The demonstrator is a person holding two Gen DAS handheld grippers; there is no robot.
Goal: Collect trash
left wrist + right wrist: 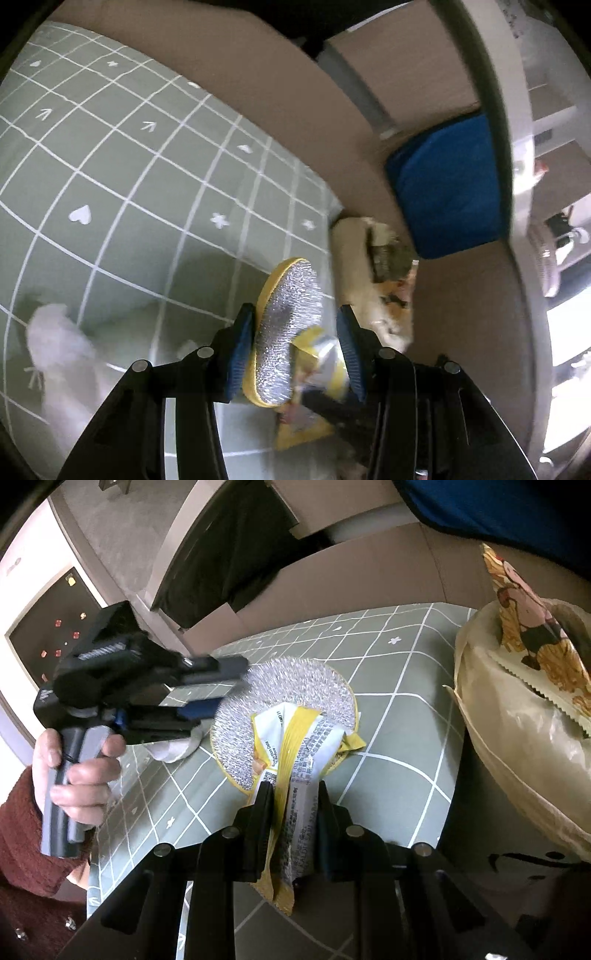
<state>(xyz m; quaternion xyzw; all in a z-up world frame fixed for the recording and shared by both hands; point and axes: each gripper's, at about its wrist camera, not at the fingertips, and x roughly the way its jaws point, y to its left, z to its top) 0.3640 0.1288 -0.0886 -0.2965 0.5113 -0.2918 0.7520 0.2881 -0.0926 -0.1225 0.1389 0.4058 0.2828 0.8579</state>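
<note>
A crumpled yellow and white wrapper [295,746] is pinched in my right gripper [291,797], just above the green checked tablecloth [399,686]. It overlaps a round silver scrubbing pad with a yellow rim [280,698]. My left gripper [295,328] has its jaws around that pad [284,325] and the wrapper's end [325,354]; in the right wrist view it [218,686] reaches the pad from the left. A beige plastic trash bag [517,738] with a snack packet [532,627] in it hangs at the table's right edge; it also shows in the left wrist view [354,266].
White crumpled tissue [62,339] lies on the tablecloth [129,166] at the left. A blue cushion [447,188] sits on a chair beyond the table edge. The floor is brown. A dark cloth [236,550] hangs over furniture at the back.
</note>
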